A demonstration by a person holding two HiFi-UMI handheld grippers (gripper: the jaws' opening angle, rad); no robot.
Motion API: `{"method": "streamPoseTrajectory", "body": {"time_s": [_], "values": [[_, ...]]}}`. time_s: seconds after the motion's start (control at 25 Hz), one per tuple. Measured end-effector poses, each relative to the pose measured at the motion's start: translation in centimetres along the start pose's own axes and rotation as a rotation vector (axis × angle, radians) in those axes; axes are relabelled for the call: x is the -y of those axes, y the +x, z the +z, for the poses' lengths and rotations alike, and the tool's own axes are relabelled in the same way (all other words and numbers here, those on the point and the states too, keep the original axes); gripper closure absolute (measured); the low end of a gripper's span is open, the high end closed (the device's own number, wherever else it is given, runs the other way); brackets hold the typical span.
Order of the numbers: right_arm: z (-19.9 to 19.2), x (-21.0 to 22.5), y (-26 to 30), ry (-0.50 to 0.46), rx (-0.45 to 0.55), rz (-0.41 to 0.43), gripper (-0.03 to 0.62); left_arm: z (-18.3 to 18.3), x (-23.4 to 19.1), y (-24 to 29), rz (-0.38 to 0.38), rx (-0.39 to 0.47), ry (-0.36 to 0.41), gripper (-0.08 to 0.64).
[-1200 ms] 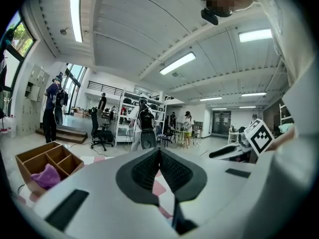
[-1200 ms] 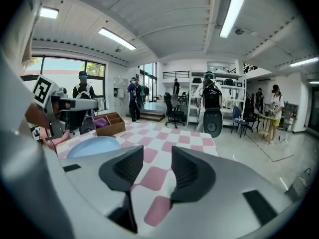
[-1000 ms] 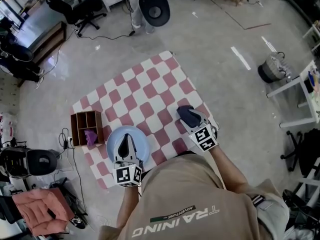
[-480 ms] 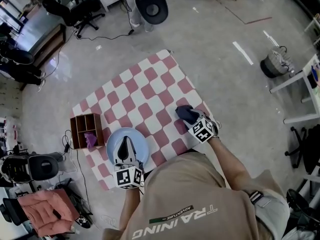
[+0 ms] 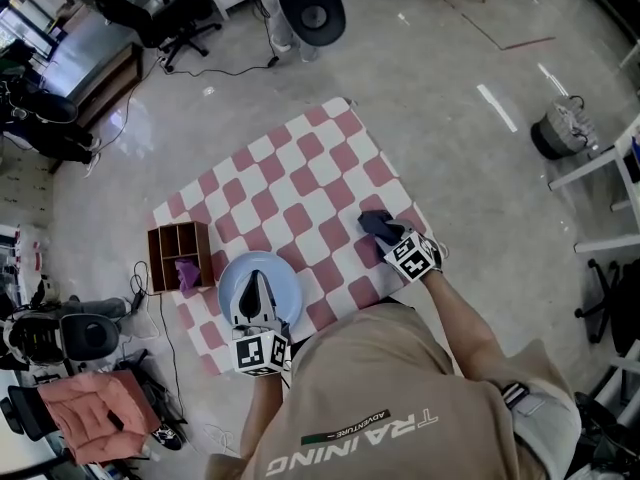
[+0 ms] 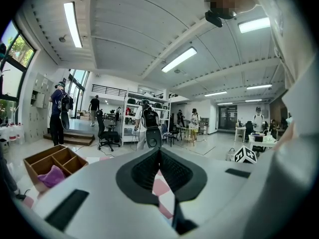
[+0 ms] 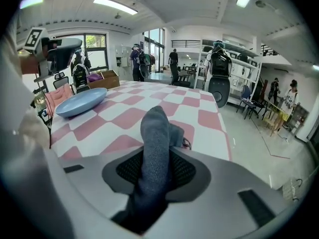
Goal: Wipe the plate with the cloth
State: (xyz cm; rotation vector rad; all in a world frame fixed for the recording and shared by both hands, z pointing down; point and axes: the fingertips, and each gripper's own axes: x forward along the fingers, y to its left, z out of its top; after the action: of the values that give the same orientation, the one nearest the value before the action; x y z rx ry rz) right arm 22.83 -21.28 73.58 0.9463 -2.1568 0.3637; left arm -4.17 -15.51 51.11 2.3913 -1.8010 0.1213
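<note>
A light blue plate lies on the pink-and-white checked table, near its front left corner. My left gripper hovers over the plate, its jaws together at the tips with nothing between them. Near the table's right edge sits a dark grey cloth. My right gripper points down at it. Its jaws are closing, and in the right gripper view the cloth stands bunched between the pads, which press its sides. That view also shows the plate far off to the left.
A wooden divided box holding a purple item stands just left of the plate. The table's edges lie close behind both grippers. On the floor are an office chair, a bag and a white table at right.
My right gripper has sunk toward the table, down onto the grey cloth at the right edge, and its jaws have narrowed around it. The left gripper has stayed over the plate.
</note>
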Motion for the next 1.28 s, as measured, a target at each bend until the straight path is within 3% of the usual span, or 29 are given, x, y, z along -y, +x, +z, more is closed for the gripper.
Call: {"method": "streamPoseTrajectory", "body": {"time_s": [0.28,0.6,0.76,0.96,1.12,1.28], "values": [[2.2,-0.8,-2.1,-0.023,0.062,0.030,0.472,-0.2,0.4,-0.4,0.004,-0.009,-0.002,0.549],[9.5,-6.4,-4.8,-0.071,0.216,0.191,0.472,-0.5,0.0,-1.9,0.037,-0.022,-0.013,0.549],[12.7,-11.0,-4.0,-0.074,0.268,0.331,0.472,-0.2,-1.8,-3.5,0.079,0.000,-0.028,0.549],[16.3,-18.5,-2.6,-0.185,0.270,0.464,0.472,0.2,-5.3,-6.6,0.154,0.038,-0.051,0.549],[18.1,-24.9,-0.3,-0.254,0.236,0.536,0.471,0.4,-8.8,-9.5,0.190,0.044,-0.058,0.549],[17.3,-30.9,2.7,-0.337,0.158,0.608,0.471,0.5,-12.8,-13.0,0.245,0.053,-0.067,0.549]]}}
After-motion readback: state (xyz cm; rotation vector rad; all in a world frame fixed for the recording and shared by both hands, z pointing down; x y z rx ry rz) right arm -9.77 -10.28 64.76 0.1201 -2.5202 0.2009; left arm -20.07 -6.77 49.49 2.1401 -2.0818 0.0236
